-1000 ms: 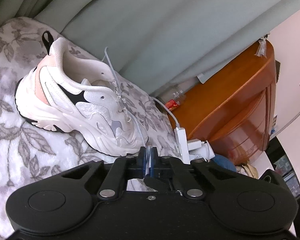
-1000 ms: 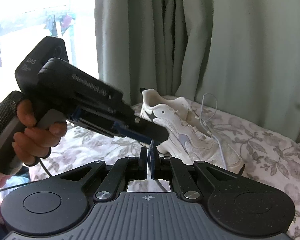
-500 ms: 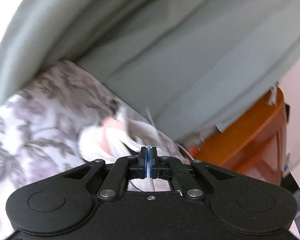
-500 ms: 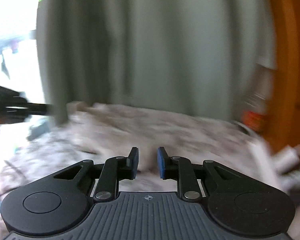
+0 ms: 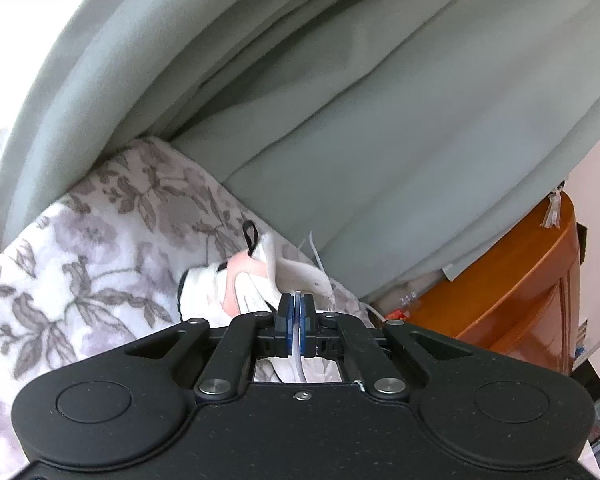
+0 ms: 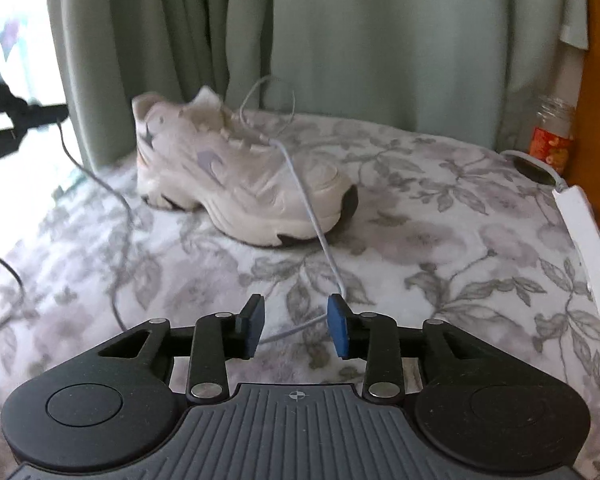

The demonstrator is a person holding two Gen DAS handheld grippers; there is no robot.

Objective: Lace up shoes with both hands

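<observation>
Floral blanket (image 6: 440, 248) against green curtain (image 6: 380, 40), white sneaker (image 6: 236, 176) upper-left of center in right view, its lace (image 6: 312, 220) trailing to the spread right gripper (image 6: 296, 330); left gripper (image 5: 296, 322) pinches a lace strand (image 5: 298, 356).

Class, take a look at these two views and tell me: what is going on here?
A person is lacing a white sneaker that lies on a floral blanket, using a handheld gripper in each hand. The left gripper has its jaws shut on a thin white lace. The right gripper has its jaws open; another lace strand runs from the shoe's eyelets down toward it, passing beside its right pad without being gripped. The lacing looks unfinished, with loose lace ends above the shoe.
</observation>
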